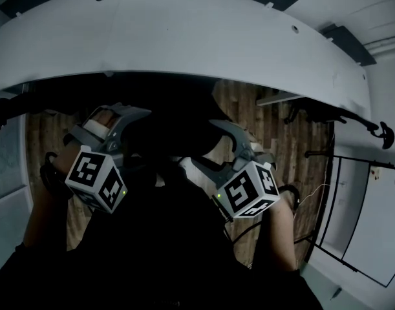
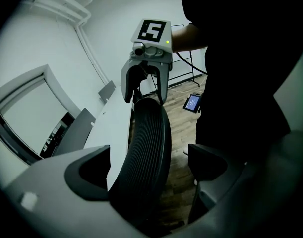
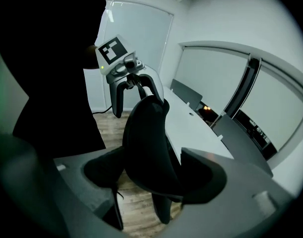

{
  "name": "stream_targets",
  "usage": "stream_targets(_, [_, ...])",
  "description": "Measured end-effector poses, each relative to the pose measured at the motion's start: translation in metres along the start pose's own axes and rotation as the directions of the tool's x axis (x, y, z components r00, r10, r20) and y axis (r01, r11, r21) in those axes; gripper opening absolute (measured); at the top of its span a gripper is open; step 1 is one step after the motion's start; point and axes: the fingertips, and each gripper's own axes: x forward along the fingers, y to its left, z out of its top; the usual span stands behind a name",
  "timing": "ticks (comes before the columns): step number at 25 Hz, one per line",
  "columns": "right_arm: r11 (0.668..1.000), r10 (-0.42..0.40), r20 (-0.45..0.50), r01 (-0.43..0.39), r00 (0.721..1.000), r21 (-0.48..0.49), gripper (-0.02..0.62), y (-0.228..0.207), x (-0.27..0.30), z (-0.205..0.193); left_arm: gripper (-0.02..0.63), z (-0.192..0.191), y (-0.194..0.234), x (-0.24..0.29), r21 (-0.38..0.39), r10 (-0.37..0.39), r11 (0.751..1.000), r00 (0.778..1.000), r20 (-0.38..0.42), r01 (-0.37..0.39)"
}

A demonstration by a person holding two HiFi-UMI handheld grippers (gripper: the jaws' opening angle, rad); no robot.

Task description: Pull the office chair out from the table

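Note:
The office chair's black ribbed backrest (image 1: 178, 124) stands close under the edge of the curved white table (image 1: 184, 37). My left gripper (image 1: 116, 118) and right gripper (image 1: 233, 137) straddle the backrest's top edge, one at each end. In the left gripper view the backrest (image 2: 144, 148) runs between the open jaws of the left gripper (image 2: 146, 170), with gaps on both sides, and the right gripper (image 2: 145, 97) shows at its far end. In the right gripper view the backrest (image 3: 146, 143) stands between the right gripper's (image 3: 151, 170) spread jaws. The left gripper (image 3: 138, 103) shows beyond it.
Wood floor (image 1: 275, 134) lies under the table. A small lit screen (image 2: 193, 103) rests on the floor near a black wire frame (image 1: 352, 199). Another chair's armrest (image 1: 378, 133) juts out at the right. Grey dividers (image 3: 186, 90) stand on the table.

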Motion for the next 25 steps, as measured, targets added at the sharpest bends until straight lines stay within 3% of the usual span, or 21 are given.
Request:
stream_targets(6, [0.999, 0.025, -0.01, -0.025, 1.0, -0.032, 0.368, 0.005, 0.01, 0.002, 0.495, -0.012, -0.004, 0.02, 0.055, -0.018, 0.998, 0.996, -0.087, 0.023])
stream_targets(13, [0.991, 0.086, -0.098, -0.095, 0.991, -0.091, 0.391, 0.026, 0.035, -0.008, 0.501, -0.016, -0.013, 0.043, 0.096, -0.02, 0.995, 0.993, -0.119, 0.031])
stream_targets(17, [0.979, 0.108, -0.172, -0.135, 0.979, -0.154, 0.391, 0.032, 0.047, -0.018, 0.502, -0.023, -0.014, 0.05, 0.127, -0.006, 0.991, 0.984, -0.179, 0.029])
stream_targets(21, [0.979, 0.089, -0.172, -0.118, 0.981, -0.164, 0.391, 0.027, 0.053, -0.018, 0.502, -0.032, -0.014, 0.054, 0.136, -0.011, 0.99, 0.972, -0.236, 0.044])
stream_targets(25, [0.97, 0.039, -0.205, -0.087, 0.978, -0.228, 0.391, 0.026, 0.061, -0.024, 0.47, -0.042, -0.012, 0.06, 0.189, 0.045, 0.982, 0.953, -0.298, 0.013])
